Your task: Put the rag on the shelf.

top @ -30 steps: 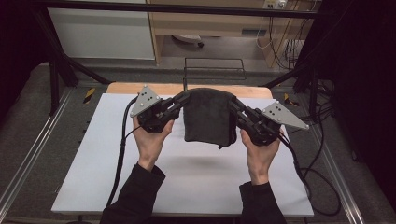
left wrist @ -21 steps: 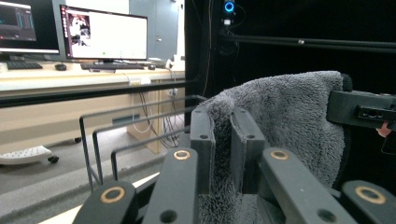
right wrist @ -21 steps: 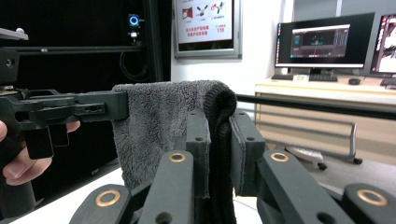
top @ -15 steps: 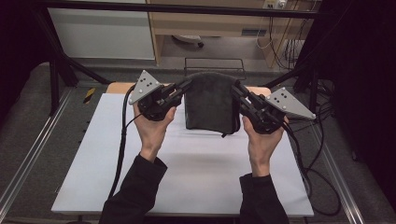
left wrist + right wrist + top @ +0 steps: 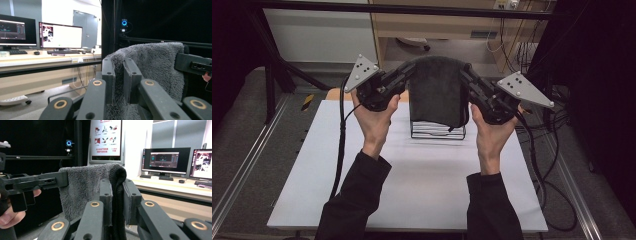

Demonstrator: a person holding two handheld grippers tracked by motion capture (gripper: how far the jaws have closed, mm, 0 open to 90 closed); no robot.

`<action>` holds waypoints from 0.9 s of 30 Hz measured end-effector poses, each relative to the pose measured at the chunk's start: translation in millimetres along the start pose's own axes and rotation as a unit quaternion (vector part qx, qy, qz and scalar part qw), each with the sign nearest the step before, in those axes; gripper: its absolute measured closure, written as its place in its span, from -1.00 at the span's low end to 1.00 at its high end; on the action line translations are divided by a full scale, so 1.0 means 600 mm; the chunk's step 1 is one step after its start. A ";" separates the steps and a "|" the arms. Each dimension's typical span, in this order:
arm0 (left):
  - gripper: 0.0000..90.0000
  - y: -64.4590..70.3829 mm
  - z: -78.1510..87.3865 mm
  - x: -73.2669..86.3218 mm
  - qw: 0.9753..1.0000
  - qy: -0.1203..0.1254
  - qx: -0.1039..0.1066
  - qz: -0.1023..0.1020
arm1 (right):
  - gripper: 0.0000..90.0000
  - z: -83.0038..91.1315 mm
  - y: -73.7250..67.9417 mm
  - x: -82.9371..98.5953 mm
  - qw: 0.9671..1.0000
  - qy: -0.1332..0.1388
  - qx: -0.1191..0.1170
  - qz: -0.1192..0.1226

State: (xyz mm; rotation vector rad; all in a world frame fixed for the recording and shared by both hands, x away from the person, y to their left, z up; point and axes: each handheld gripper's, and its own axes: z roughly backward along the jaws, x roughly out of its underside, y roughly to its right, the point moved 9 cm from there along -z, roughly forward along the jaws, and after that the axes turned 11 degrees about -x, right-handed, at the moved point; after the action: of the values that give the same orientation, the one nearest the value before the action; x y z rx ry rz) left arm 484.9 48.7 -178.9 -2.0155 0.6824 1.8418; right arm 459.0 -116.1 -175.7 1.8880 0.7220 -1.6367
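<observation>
High view | left claw (image 5: 411,70), right claw (image 5: 463,71) pinching towel (image 5: 435,95) | towel hides wire rack (image 5: 437,131) top

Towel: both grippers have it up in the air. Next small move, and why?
Probably carry it forward and lower it over the wire rack. The left gripper and right gripper each pinch a top corner of the dark grey towel, which hangs folded and taut between them, its lower edge just in front of the rack's top, apparently not yet draped over it.
</observation>
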 end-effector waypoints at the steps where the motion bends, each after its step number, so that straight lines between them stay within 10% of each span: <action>1: 0.79 0.000 -0.003 -0.004 1.000 0.002 0.000 0.002 | 0.78 -0.002 0.003 -0.004 1.000 0.002 0.001 0.003; 27: 0.79 -0.015 -0.083 -0.087 1.000 0.022 -0.015 -0.004 | 0.78 -0.053 0.074 -0.081 0.999 0.020 0.017 0.023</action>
State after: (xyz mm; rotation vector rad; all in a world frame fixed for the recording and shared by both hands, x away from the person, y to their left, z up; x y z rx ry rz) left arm 528.6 36.2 -122.2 -2.0801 0.6600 1.8195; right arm 506.7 -128.1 -121.4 1.9509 0.6670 -1.5966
